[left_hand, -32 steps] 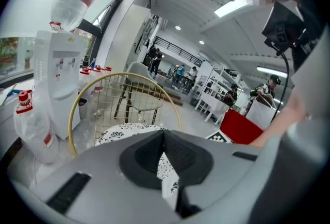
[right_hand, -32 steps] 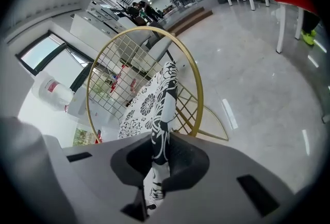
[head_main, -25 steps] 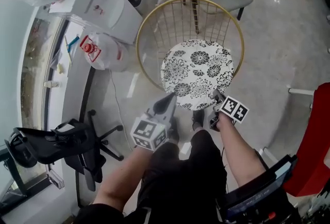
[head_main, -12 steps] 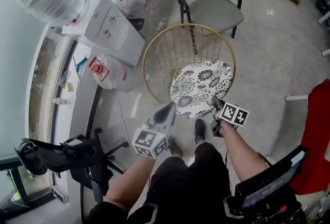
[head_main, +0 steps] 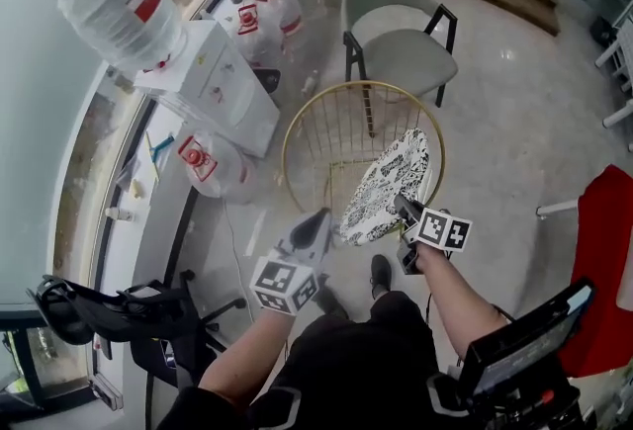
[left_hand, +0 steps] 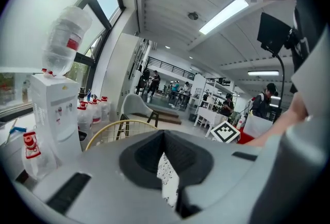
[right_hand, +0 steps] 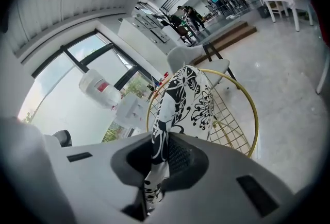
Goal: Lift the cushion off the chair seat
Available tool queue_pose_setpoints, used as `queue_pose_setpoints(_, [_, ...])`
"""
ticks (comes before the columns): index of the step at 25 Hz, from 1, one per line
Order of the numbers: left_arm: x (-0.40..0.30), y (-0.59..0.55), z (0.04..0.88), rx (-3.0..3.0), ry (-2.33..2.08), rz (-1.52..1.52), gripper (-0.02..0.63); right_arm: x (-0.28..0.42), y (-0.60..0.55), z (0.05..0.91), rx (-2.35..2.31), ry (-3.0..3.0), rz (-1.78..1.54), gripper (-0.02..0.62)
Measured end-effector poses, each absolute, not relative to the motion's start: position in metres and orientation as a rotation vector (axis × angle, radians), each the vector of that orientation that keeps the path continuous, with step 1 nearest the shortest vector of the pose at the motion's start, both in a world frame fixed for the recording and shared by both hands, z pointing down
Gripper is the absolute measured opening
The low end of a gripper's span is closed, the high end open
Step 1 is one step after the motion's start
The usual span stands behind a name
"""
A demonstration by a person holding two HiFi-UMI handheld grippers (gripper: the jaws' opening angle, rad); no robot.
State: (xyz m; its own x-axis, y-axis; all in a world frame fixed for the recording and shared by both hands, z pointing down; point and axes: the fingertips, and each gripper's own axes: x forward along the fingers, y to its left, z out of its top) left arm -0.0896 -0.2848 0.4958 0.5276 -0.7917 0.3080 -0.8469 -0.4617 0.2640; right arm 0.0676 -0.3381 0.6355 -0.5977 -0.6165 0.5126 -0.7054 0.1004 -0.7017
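Observation:
The black-and-white floral cushion (head_main: 389,185) hangs tilted on edge above the round gold wire chair (head_main: 318,135), off its seat. My left gripper (head_main: 324,220) is shut on the cushion's lower left edge; a strip of the fabric (left_hand: 168,183) shows between its jaws. My right gripper (head_main: 402,206) is shut on the near right edge, and the cushion (right_hand: 189,98) rises out of its jaws in front of the gold chair (right_hand: 246,120). The chair's rim (left_hand: 110,129) shows beyond the left gripper (left_hand: 167,166). The right gripper (right_hand: 157,160) pinches the fabric tightly.
A white water dispenser (head_main: 215,82) with a big bottle (head_main: 112,1) stands left of the chair, with water jugs (head_main: 206,161) beside it. A grey chair (head_main: 398,35) is behind, a black office chair (head_main: 117,317) at lower left, a red object (head_main: 605,270) at right.
Both grippers have risen with the cushion. It lay flat on the seat before; now it is up on edge, off the seat.

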Motion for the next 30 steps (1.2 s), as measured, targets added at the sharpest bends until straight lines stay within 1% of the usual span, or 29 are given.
queue_pose_setpoints(9, [-0.111, -0.271, 0.459, 2.444, -1.374, 0.148, 0.008, 0.055, -0.330, 0.584, 1.348, -2.328, 1.495, 0.028])
queue_pose_setpoints(16, [-0.110, -0.263, 0.425, 2.513, -1.370, 0.094, 0.008, 0.051, -0.323, 0.526, 1.302, -2.443, 1.456, 0.028])
queue_pose_setpoints(19, [-0.112, -0.263, 0.411, 2.543, -1.421, 0.108, 0.008, 0.052, -0.320, 0.496, 1.298, -2.512, 1.390, 0.028])
queue_pose_setpoints(23, [-0.112, -0.263, 0.390, 2.550, -1.425, 0.054, 0.008, 0.052, -0.323, 0.458, 1.305, -2.613, 1.275, 0.028])
queue_pose_setpoints(30, [-0.124, -0.254, 0.357, 2.545, -1.469, -0.025, 0.008, 0.046, -0.312, 0.396, 1.316, -2.738, 0.944, 0.028])
